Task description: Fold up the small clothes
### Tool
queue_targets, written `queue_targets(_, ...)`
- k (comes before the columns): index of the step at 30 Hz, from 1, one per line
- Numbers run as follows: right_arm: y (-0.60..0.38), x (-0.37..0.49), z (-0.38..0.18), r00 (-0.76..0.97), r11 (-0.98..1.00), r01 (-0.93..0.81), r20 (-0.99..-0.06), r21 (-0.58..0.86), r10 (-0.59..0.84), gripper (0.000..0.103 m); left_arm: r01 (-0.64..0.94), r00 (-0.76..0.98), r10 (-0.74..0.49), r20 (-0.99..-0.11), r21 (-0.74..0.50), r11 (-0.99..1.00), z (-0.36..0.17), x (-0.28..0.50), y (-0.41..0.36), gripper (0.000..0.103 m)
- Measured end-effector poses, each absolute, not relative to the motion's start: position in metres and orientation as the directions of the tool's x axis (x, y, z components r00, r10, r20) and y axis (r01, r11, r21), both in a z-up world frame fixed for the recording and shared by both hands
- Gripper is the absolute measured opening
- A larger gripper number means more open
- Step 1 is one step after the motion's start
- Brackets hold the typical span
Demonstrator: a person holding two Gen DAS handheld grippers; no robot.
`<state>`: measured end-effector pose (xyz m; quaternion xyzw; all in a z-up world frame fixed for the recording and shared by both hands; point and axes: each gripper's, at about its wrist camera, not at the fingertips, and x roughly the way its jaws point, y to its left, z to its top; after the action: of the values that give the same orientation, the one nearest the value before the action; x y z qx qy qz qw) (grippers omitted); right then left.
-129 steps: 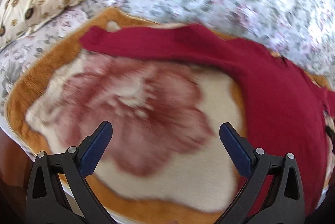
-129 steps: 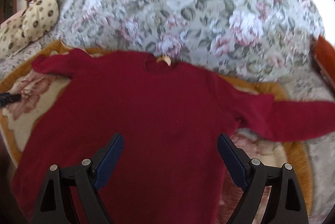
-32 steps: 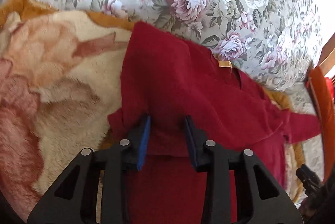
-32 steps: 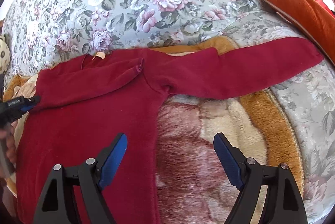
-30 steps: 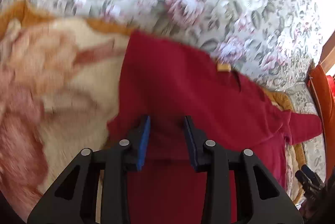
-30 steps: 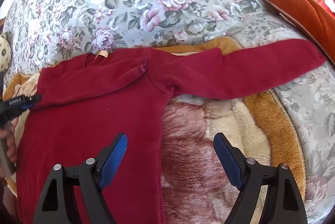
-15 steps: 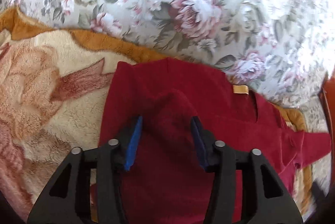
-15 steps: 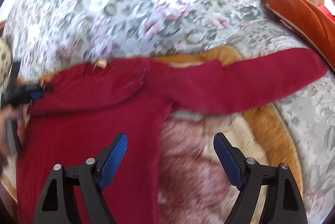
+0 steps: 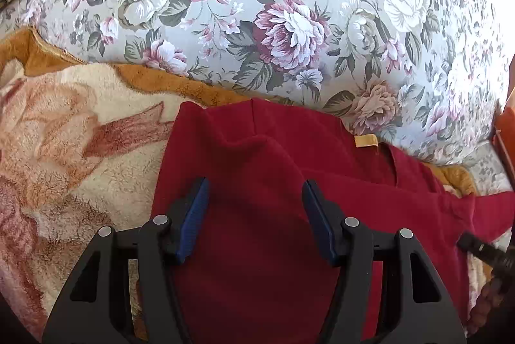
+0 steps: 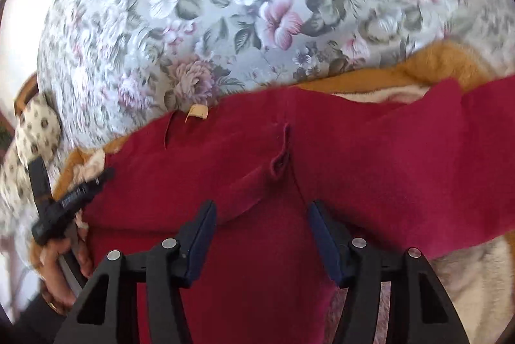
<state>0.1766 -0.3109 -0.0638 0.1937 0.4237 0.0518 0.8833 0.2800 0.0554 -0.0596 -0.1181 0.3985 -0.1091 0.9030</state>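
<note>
The dark red knitted long-sleeved sweater lies flat, front down or up I cannot tell, on a plush cream-and-ochre blanket with a rose pattern, its neck towards a grey floral-print cushion back. One sleeve is already folded across the chest, its cuff ending near the middle; the other sleeve runs out long and straight to the right of the body, its long axis level across the right wrist view.

The right tongs sit over the body just below the folded cuff, at the root of that outstretched sleeve, and their jaws are closing with red cloth under the gap, the pads not yet pressing it. So the right hand is the nearer one for the remaining sleeve, which would have to come leftwards over the chest.

The left tongs stand over the folded shoulder, jaws opening, a hump of cloth between them but free of the pads.

A small tan neck label shows no readable writing. White lettering on the left tongs' side, seen from the right wrist, is too small to read.
</note>
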Motion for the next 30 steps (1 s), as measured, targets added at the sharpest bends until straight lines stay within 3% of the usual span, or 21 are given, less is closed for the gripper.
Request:
queue_targets(4, -0.327, 0.189, -0.071, 0.673, 0.818, 0.073, -0.634, 0.57, 0.382, 0.058, 0.103, 0.664, -0.295, -0.687, -0.307, 0.946, -0.061, 0.28, 0.057, 0.06)
queue_targets(7, -0.327, 0.199, -0.076, 0.675, 0.78, 0.075, -0.607, 0.622, 0.419, 0.049, 0.098, 0.667, -0.32, -0.673, -0.347, 0.933, -0.062, 0.279, 0.064, 0.06)
queue_targets(8, -0.325, 0.2, -0.076, 0.67, 0.787, 0.078, -0.617, 0.612, 0.413, 0.039, 0.096, 0.668, -0.323, -0.67, -0.352, 0.931, -0.062, 0.279, 0.065, 0.06)
queue_targets(9, -0.324, 0.2, -0.076, 0.667, 0.795, 0.084, -0.626, 0.601, 0.403, 0.017, 0.096, 0.669, -0.323, -0.669, -0.354, 0.93, -0.062, 0.279, 0.065, 0.06)
queue_targets(10, -0.326, 0.2, -0.076, 0.662, 0.794, 0.093, -0.633, 0.6, 0.401, 0.006, 0.096, 0.669, -0.322, -0.669, -0.353, 0.931, -0.062, 0.279, 0.065, 0.06)
queue_targets(17, -0.338, 0.187, -0.054, 0.687, 0.853, 0.102, -0.657, 0.512, 0.312, 0.006, 0.1, 0.663, -0.317, -0.678, -0.339, 0.935, -0.062, 0.279, 0.062, 0.06)
queue_targets(20, -0.337, 0.189, -0.077, 0.629, 0.859, 0.131, -0.711, 0.495, 0.313, 0.005, 0.099, 0.662, -0.314, -0.68, -0.336, 0.937, -0.063, 0.279, 0.062, 0.06)
queue_targets(24, -0.351, 0.181, -0.074, 0.65, 0.803, 0.18, -0.681, 0.568, 0.337, 0.012, 0.097, 0.661, -0.306, -0.685, -0.326, 0.94, -0.063, 0.28, 0.061, 0.06)
queue_targets(30, -0.373, 0.095, -0.014, 0.737, 0.842, 0.206, -0.645, 0.499, 0.202, 0.012, 0.098, 0.66, -0.288, -0.693, -0.301, 0.948, -0.063, 0.281, 0.058, 0.06)
